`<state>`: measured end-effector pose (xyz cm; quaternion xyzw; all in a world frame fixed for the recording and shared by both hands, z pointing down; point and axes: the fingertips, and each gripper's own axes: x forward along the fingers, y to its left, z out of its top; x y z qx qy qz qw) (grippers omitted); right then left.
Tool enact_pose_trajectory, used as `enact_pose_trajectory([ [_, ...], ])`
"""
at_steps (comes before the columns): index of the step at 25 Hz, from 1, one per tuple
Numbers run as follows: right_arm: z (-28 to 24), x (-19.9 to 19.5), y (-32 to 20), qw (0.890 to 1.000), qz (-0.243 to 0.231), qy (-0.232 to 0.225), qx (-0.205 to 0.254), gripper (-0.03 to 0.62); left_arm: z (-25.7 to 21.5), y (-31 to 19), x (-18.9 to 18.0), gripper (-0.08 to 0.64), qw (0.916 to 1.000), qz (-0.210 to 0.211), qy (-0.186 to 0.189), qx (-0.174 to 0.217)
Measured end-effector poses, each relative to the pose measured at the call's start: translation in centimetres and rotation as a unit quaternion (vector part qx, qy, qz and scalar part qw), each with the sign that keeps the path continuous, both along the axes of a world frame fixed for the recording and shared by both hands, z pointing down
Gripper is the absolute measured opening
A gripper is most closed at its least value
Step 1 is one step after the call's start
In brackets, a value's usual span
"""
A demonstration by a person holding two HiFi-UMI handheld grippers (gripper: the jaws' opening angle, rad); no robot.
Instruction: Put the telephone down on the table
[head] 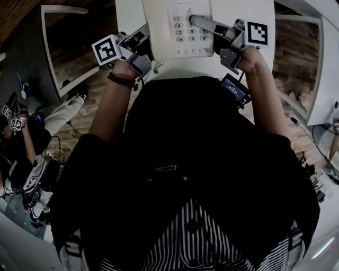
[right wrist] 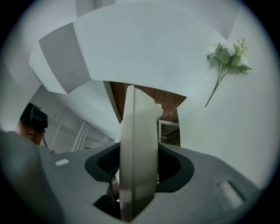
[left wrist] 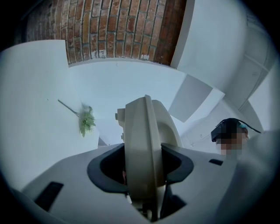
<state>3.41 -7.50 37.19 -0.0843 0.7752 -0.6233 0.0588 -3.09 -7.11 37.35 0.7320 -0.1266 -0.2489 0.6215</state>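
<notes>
The telephone [head: 183, 26] sits at 12 o'clock in the head view, straight ahead of the person and over the white tabletop [head: 127, 16]. Its long axis runs from 12 to 6 o'clock, with the keypad [head: 190, 32] facing up. The left tool [head: 142, 45] is clamped on the phone's edge at about 8 o'clock. The right tool [head: 204, 24] is clamped on the opposite edge at 3 o'clock, with one finger lying across the keypad. Each tool's own view shows the cream casing wedged between wide-set jaws. A flower sprig [left wrist: 86, 120] lies on the tabletop, well apart at 10 o'clock from the left tool.

Both hands are equally near, so lowering should be level and shared. No view shows whether the base already touches the tabletop.
</notes>
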Motion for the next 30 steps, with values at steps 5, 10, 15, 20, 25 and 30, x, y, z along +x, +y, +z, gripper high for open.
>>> enact_pose_trajectory([
  [5,-0.2,1.0,-0.3,1.0,0.011,-0.026,-0.001,0.21,-0.2,-0.1,-0.2,0.206,0.9999,0.007,-0.001,0.011],
  [10,0.1,0.9,-0.2,1.0,0.013,-0.026,-0.003,0.21,0.2,0.0,-0.2,0.206,1.0,0.008,0.002,0.004],
  [15,1.0,1.3,0.0,1.0,0.016,-0.019,-0.006,0.206,1.1,0.0,0.3,0.206,0.9998,0.02,-0.001,0.0],
  [20,2.8,1.7,-0.3,0.999,0.021,-0.026,-0.019,0.201,2.4,-0.4,0.6,0.205,0.9994,0.029,-0.016,-0.005],
  [25,4.7,2.0,-0.5,0.999,0.02,-0.025,-0.032,0.201,4.3,-0.7,0.9,0.204,0.9991,0.033,-0.02,-0.016],
  [30,5.3,1.8,-0.6,0.999,0.012,-0.027,-0.028,0.201,5.0,-0.6,0.8,0.205,0.9995,0.025,-0.018,-0.011],
])
